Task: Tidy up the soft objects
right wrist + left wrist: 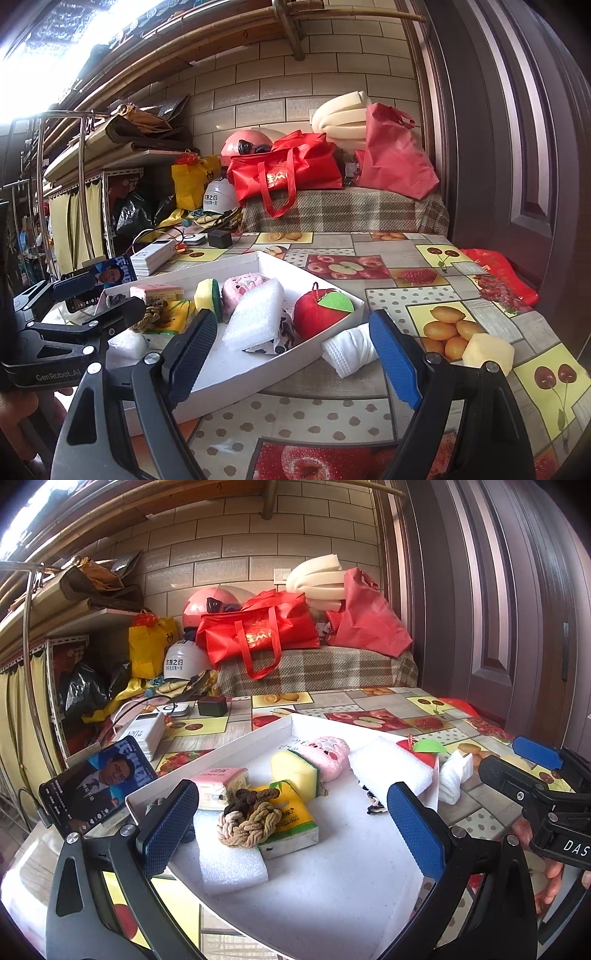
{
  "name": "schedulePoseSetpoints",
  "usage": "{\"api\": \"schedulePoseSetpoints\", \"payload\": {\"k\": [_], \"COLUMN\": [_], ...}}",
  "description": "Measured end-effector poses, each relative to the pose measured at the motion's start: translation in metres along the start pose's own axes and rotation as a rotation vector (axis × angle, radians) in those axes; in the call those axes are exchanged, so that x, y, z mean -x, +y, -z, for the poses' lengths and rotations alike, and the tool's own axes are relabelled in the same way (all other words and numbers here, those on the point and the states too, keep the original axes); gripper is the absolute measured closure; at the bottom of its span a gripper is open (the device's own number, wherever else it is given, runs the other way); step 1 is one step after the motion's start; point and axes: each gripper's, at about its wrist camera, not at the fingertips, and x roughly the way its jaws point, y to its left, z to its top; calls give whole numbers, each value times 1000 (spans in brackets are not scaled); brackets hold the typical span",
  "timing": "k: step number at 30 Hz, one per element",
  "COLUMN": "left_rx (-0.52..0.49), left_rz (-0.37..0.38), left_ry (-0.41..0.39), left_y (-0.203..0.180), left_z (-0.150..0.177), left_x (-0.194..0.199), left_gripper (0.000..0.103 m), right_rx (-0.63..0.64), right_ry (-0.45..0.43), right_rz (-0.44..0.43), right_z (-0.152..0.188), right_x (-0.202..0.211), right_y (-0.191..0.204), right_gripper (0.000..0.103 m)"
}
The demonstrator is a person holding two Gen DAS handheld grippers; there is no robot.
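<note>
We see the table first, under a fruit-print cloth of apples, lemons, cherries and strawberries, and on it the shallow white tray that holds most of the soft things. In the tray lie two white foam blocks, a yellow tissue pack with small print we cannot read, a pink tissue pack, a yellow-and-green sponge, a pink plush piece, a red plush apple with a green leaf, and a knot of brown and tan braided hair ties resting on the yellow pack. Just outside the tray's near right edge, on the cloth, lies a rolled white sock, and further right a pale yellow foam cube. The left gripper hangs over the tray, tilted slightly down, its blue pads spread wide with nothing between them. The right gripper is spread too, holding nothing, with the sock just beyond its right pad. "GenRobot.AI" reads on the left gripper's body, "DAS" on the right's. A phone stands left of the tray.
</note>
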Motion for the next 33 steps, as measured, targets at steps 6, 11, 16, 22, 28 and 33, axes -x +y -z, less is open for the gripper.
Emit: {"api": "schedulePoseSetpoints", "payload": {"k": [6, 11, 16, 22, 28, 33], "left_rx": [-8, -14, -19, 12, 48, 92], "left_rz": [24, 72, 35, 5, -55, -66], "left_ry": [4, 25, 34, 66, 88, 117], "left_y": [-8, -16, -23, -19, -10, -1], "left_z": [4, 7, 12, 14, 17, 19], "left_x": [9, 19, 31, 31, 33, 35], "left_gripper": [0, 0, 0, 0, 0, 0], "right_rx": [-35, -67, -106, -149, -172, -132], "right_ry": [9, 5, -36, -108, -138, -54], "right_rz": [16, 61, 94, 131, 166, 179], "right_z": [5, 8, 9, 9, 7, 14], "right_x": [15, 27, 43, 63, 79, 83], "right_y": [-10, -18, -28, -35, -43, -36], "right_gripper": [18, 18, 18, 18, 18, 18]}}
